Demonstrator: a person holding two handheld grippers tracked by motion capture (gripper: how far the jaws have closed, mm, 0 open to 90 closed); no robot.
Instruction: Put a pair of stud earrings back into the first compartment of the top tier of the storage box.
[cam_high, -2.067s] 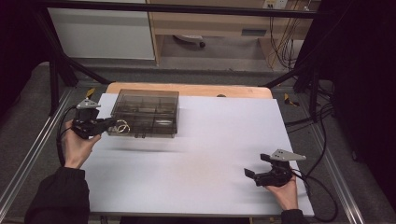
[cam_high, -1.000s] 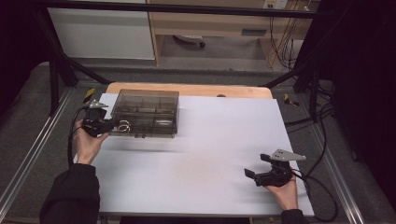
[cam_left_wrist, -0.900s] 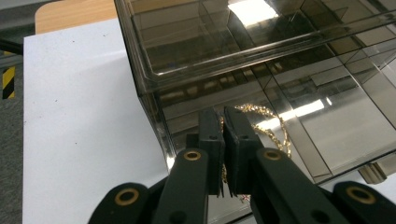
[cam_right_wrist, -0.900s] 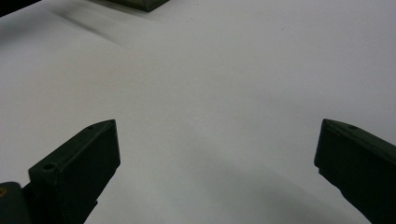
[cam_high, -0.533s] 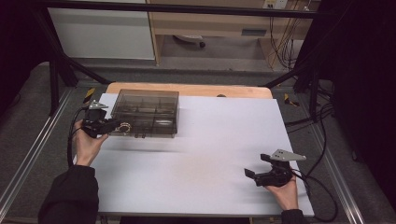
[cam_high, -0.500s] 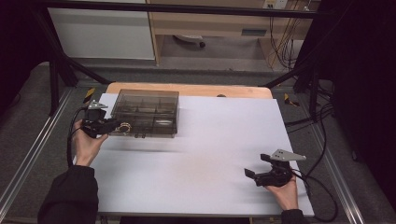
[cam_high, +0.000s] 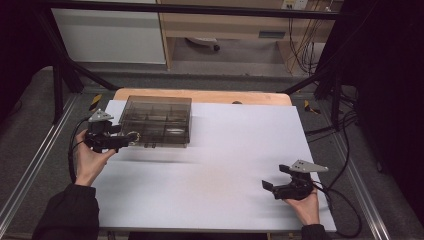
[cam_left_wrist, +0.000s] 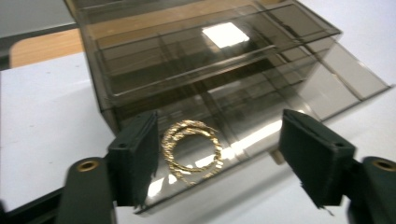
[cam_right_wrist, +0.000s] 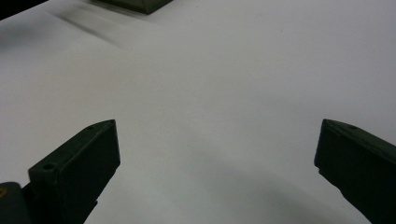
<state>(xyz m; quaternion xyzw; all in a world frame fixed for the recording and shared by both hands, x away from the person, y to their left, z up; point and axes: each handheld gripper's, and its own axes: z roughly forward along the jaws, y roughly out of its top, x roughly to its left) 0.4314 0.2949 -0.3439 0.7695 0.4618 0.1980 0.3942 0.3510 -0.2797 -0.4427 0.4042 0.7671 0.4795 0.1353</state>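
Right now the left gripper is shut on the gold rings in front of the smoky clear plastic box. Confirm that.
Not quite: the left gripper is open, its jaws wide either side of the gold rings, as the left gripper view shows. The rings do lie at the front of the smoky clear plastic box.

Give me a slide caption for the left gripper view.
Open left claw frames gold wire rings lying in a smoky transparent plastic compartment box.
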